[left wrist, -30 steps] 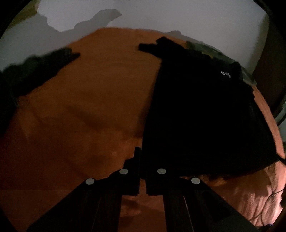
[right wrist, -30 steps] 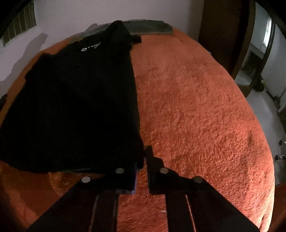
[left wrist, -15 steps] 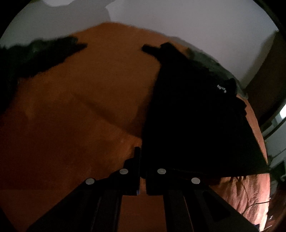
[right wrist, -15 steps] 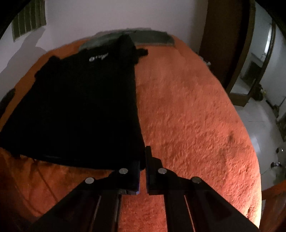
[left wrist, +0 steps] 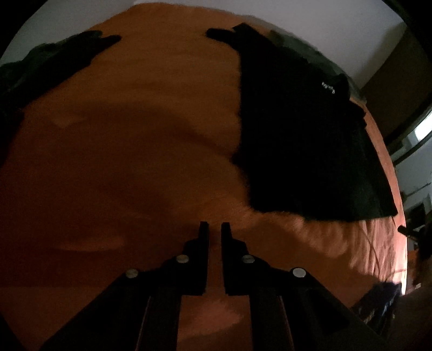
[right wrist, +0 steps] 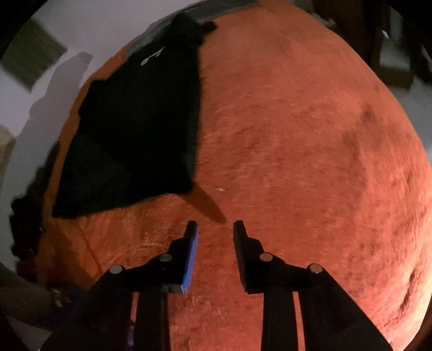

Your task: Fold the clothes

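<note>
Surface: a bed under a fuzzy orange-red blanket, which fills most of both wrist views.
Garment: a black folded shirt with a small white logo near its collar lies flat on the blanket; in the left wrist view the black folded shirt sits to the upper right.
Left gripper: jaws opening, a narrow gap between them with only blanket showing in it; it holds nothing and hangs above the blanket, apart from the shirt's near hem.
Right gripper: jaws opening, clearly parted, with bare blanket between them; nothing is held, and the shirt's near corner lies up and to the left of the fingertips, not touching.
Other cloth: a dark crumpled garment lies at the blanket's far left edge in the left wrist view, well apart from the shirt.
Background: a pale wall behind the bed.
</note>
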The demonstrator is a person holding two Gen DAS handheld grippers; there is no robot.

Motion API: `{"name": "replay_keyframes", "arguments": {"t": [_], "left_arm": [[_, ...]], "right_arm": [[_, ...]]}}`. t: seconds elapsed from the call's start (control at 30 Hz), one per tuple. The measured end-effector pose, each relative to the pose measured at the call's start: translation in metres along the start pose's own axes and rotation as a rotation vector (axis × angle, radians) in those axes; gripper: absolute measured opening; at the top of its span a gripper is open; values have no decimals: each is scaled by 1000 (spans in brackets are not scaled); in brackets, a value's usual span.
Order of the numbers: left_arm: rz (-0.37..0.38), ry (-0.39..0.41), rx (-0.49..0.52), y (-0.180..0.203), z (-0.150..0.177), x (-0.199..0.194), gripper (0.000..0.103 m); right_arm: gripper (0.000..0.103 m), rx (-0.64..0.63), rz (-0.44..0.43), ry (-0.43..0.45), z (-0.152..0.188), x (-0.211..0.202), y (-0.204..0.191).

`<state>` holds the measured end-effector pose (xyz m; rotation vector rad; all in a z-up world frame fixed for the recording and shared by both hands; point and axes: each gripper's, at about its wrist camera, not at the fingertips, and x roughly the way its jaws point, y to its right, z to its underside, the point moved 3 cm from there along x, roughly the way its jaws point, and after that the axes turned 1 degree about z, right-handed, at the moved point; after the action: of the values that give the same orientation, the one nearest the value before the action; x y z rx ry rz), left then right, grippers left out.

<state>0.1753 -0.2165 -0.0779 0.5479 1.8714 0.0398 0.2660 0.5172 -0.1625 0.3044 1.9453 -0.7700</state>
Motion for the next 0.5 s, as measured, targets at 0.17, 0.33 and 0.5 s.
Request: {"name": "replay_keyframes", "arguments": {"t": [0.17,0.33,0.5], "left_arm": [[219,-115,-110,-7,-32,14,36],[361,-217,-195,1,-46,56,46],[489,-244,-329,3,-44,79,49]], "right_arm": [[35,169,-168,-23,-31,16,15],[59,250,-236,-54,-57,50,16],[66,309,-281,-54,-69,56,17]]}}
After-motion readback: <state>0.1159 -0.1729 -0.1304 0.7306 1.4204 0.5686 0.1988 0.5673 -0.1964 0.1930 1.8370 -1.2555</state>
